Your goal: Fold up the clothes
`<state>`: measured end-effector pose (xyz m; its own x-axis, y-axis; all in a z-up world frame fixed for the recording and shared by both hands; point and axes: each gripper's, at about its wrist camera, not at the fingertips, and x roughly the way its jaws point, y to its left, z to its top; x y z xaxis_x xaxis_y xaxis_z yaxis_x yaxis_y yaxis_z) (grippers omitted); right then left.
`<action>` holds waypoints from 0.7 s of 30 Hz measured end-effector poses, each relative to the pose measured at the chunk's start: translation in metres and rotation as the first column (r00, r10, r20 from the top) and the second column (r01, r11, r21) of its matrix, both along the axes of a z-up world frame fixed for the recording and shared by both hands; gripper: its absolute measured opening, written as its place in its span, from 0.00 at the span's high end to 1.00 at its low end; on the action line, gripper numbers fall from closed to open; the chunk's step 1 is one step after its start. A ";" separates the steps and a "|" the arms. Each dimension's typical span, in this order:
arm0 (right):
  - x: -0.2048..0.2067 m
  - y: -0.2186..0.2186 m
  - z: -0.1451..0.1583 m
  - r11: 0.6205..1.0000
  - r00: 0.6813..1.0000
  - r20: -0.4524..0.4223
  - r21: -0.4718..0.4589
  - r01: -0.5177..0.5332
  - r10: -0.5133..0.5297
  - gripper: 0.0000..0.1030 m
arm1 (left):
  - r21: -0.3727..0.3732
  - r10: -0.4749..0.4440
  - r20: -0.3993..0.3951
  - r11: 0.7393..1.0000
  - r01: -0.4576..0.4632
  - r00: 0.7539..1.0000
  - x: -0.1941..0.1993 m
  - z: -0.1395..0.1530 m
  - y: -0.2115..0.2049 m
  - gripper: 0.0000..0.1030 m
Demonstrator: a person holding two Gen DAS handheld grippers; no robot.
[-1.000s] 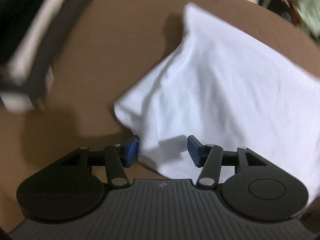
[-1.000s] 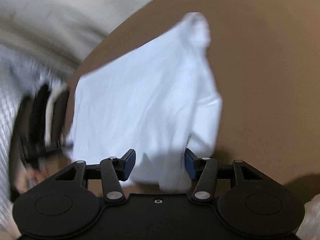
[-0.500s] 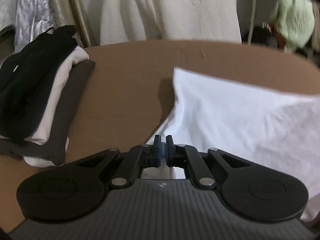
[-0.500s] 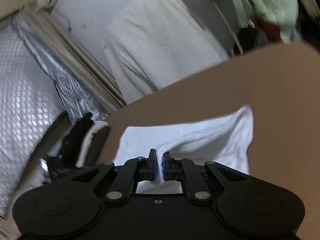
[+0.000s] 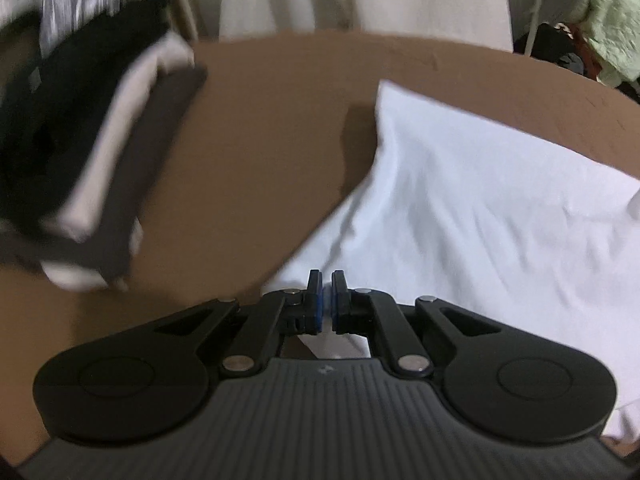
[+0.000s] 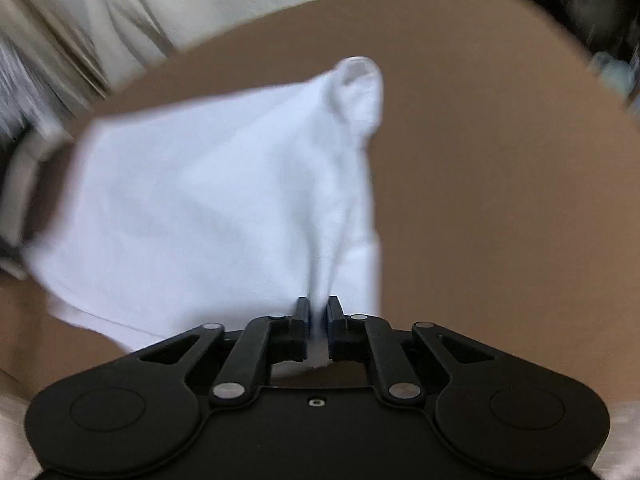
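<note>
Stack of folded clothes [image 5: 92, 152] only in left-wrist view.

Black linkage claw [image 5: 327, 286] with blue pads, silver pivot screws, ribbed grey housing.

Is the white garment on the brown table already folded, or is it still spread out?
Partly folded. The white garment lies doubled and rumpled on the table, and both grippers, left and right, pinch its near edge.
</note>
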<state>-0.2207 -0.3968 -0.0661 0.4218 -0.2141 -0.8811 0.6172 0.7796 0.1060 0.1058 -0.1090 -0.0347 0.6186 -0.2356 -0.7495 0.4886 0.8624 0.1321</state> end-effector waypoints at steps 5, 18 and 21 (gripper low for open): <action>0.005 0.010 0.000 0.998 0.998 -0.027 -0.017 -0.065 0.064 0.81 | -0.032 0.012 0.168 0.999 -0.007 0.986 -0.018 0.038 0.000 0.96; 0.007 0.004 0.035 0.999 0.968 0.250 0.049 -0.010 -0.003 0.53 | 0.249 0.129 0.068 0.958 -0.142 0.989 -0.007 0.004 0.001 0.63; 0.029 -0.019 0.028 0.960 0.948 0.313 0.278 -0.037 -0.054 0.40 | 0.083 0.116 0.095 0.989 -0.124 0.989 -0.011 0.028 0.007 0.50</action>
<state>-0.1922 -0.4163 -0.0376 0.6858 0.0147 -0.7276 0.5226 0.6858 0.5065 0.0945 -0.1021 -0.0070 0.7043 -0.0912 -0.7040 0.3652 0.8969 0.2492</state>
